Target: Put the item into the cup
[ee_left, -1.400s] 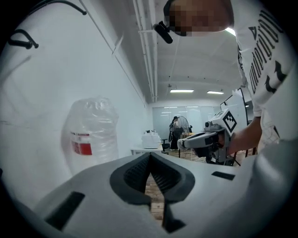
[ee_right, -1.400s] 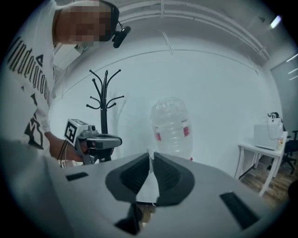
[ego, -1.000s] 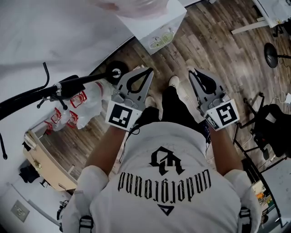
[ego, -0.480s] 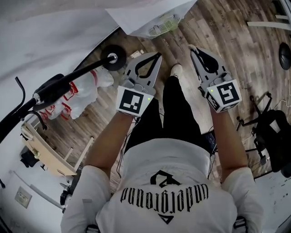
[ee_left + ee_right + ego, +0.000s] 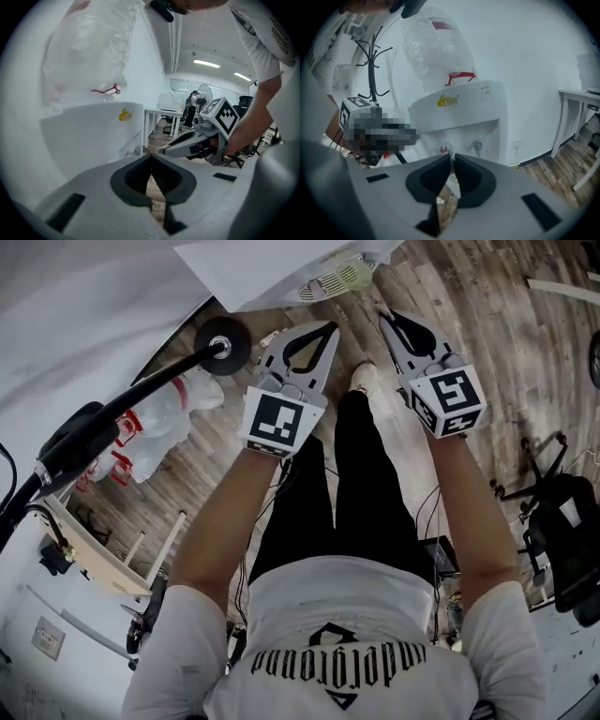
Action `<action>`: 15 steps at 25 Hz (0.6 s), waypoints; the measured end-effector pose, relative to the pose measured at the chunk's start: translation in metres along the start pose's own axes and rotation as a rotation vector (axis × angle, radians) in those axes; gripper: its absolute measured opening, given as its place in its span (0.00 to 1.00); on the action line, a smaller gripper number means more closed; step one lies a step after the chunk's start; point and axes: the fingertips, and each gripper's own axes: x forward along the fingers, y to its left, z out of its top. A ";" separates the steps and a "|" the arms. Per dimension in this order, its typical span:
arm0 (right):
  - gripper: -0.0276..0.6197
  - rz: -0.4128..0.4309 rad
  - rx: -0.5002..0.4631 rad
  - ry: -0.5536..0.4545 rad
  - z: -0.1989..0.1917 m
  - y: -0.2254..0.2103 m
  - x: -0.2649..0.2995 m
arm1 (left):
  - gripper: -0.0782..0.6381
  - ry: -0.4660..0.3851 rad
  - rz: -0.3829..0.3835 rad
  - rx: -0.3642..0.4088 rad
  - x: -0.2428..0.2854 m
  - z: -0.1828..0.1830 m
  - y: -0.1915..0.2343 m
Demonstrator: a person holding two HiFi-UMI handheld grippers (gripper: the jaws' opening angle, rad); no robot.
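The left tool (image 5: pixel 151 155) is pressed together and empty, facing a white water dispenser (image 5: pixel 89 136). The right tool (image 5: pixel 451 157) seems a sliver apart, holding nothing.

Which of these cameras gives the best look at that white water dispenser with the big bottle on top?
The right gripper view: the water dispenser faces it, with both taps, logo and bottle. The left gripper view shows only its side and the bottle; the head view catches just a white corner from above.
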 end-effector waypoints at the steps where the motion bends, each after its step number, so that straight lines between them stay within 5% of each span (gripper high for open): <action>1: 0.10 0.003 -0.001 0.012 -0.007 -0.002 0.007 | 0.12 0.003 0.005 -0.005 0.005 -0.005 0.003; 15: 0.11 -0.016 -0.006 0.153 -0.071 -0.044 0.092 | 0.12 0.037 0.012 -0.048 0.055 -0.047 0.014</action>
